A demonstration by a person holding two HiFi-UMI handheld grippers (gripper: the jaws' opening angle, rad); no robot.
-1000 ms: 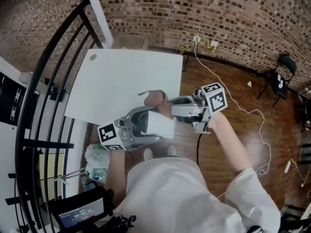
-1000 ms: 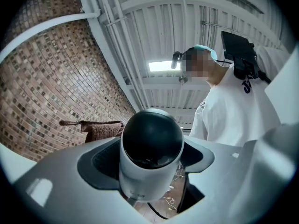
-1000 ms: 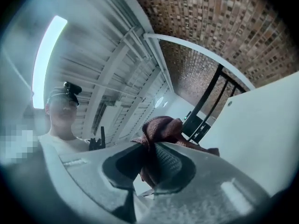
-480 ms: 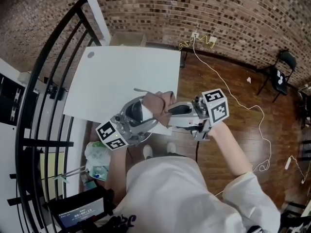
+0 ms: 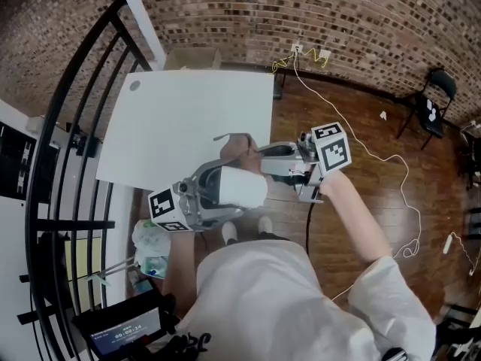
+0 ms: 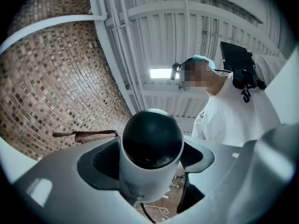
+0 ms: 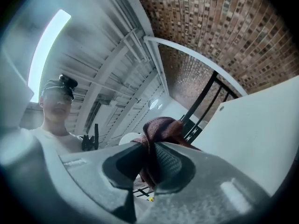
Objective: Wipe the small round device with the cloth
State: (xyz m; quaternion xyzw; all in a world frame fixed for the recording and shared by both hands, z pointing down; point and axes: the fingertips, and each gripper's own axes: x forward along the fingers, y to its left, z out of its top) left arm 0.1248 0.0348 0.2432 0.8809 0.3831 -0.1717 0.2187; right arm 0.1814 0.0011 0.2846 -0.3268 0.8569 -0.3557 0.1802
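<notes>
Your left gripper (image 6: 150, 158) has its fingers spread wide, clamped on the small round device (image 5: 242, 188), which is held above the counter's (image 5: 180, 119) near edge. Your right gripper (image 7: 149, 164) pinches the cloth (image 7: 161, 127) tight, just beside the device. Wiping is judged under way; completion not evident.

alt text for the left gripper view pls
The left tongs grip a small round device, white with a glossy black dome, seen up close. A brown cloth shows beyond it at left, before a brick wall; a person in a white shirt is at right.
</notes>
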